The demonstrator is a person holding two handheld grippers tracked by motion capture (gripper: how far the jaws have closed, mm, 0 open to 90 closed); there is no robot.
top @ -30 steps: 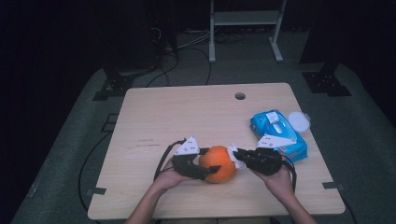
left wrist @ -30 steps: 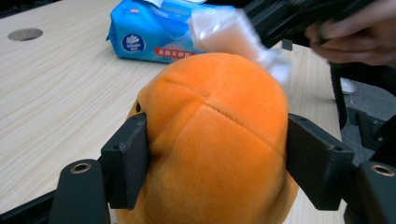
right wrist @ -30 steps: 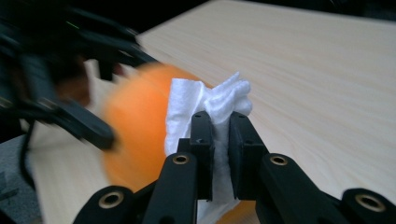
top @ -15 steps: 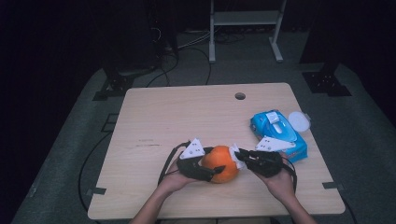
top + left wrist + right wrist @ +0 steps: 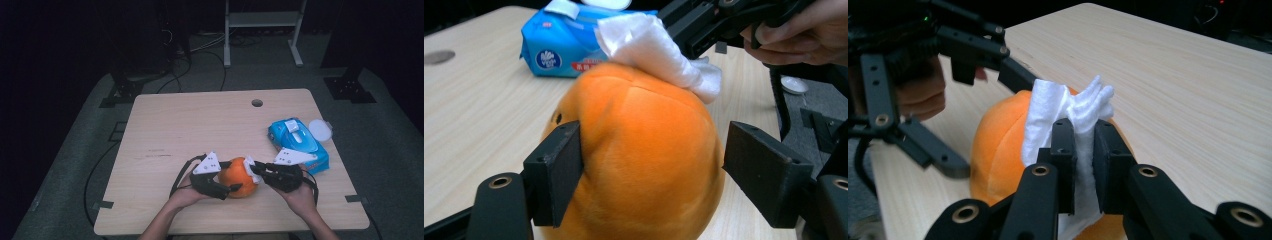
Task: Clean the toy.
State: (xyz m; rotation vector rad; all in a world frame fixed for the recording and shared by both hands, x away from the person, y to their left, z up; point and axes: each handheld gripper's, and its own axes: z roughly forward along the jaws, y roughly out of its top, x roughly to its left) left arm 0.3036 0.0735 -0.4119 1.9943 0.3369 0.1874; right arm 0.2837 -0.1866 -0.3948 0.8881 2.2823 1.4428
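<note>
An orange plush ball (image 5: 240, 176) lies near the table's front edge. My left gripper (image 5: 232, 176) straddles it from the left. Its jaws have just been opening: one pad (image 5: 559, 170) still touches the plush (image 5: 639, 150), while the other pad (image 5: 764, 170) stands off it with a gap. From the right, my right gripper (image 5: 253, 168) is shut on a crumpled white wipe (image 5: 1058, 110) and holds it against the top of the plush (image 5: 998, 150). The left gripper view shows the wipe (image 5: 649, 47) lying on the plush's crown.
A blue pack of wet wipes (image 5: 297, 142) lies just behind the right hand, with a round white lid (image 5: 320, 130) beside it. The wooden table (image 5: 200, 125) has a cable hole (image 5: 257, 103) at the back. Dark floor and a stand lie beyond.
The left gripper's jaws stand wider around the plush than a second ago, and it has edged slightly right. The right gripper with the wipe has kept its place.
</note>
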